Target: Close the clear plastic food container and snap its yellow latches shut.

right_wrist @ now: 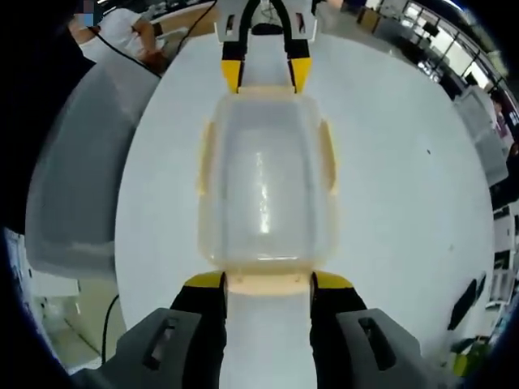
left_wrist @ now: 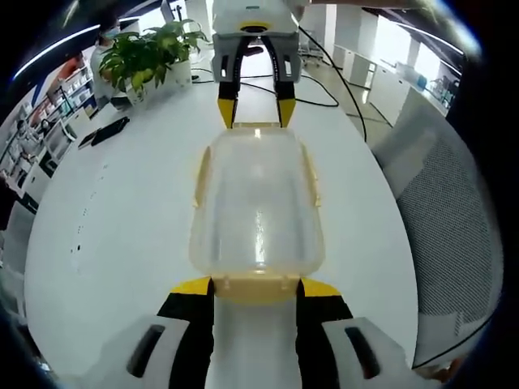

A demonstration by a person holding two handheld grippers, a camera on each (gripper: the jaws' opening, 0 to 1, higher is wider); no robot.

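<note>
A clear plastic food container (left_wrist: pixel 258 207) with its lid on lies lengthwise on the white table (left_wrist: pixel 122 227). Yellow side latches (left_wrist: pixel 203 174) run along both long edges. My left gripper (left_wrist: pixel 255 288) is open, its yellow-tipped jaws flanking the near end latch (left_wrist: pixel 255 285). The right gripper (left_wrist: pixel 255 109) faces me from the far end. In the right gripper view the same container (right_wrist: pixel 263 186) lies ahead. My right gripper (right_wrist: pixel 269 282) is open, with its tips on either side of its end latch (right_wrist: pixel 269 283). The left gripper (right_wrist: pixel 266 77) stands at the opposite end.
A potted plant (left_wrist: pixel 150 57) and a dark phone (left_wrist: pixel 105 130) sit at the far left of the table. Black cables (left_wrist: pixel 324 89) trail behind the right gripper. A mesh chair (left_wrist: pixel 454 227) stands at the table's right edge, and a person (right_wrist: pixel 122 28) sits beyond.
</note>
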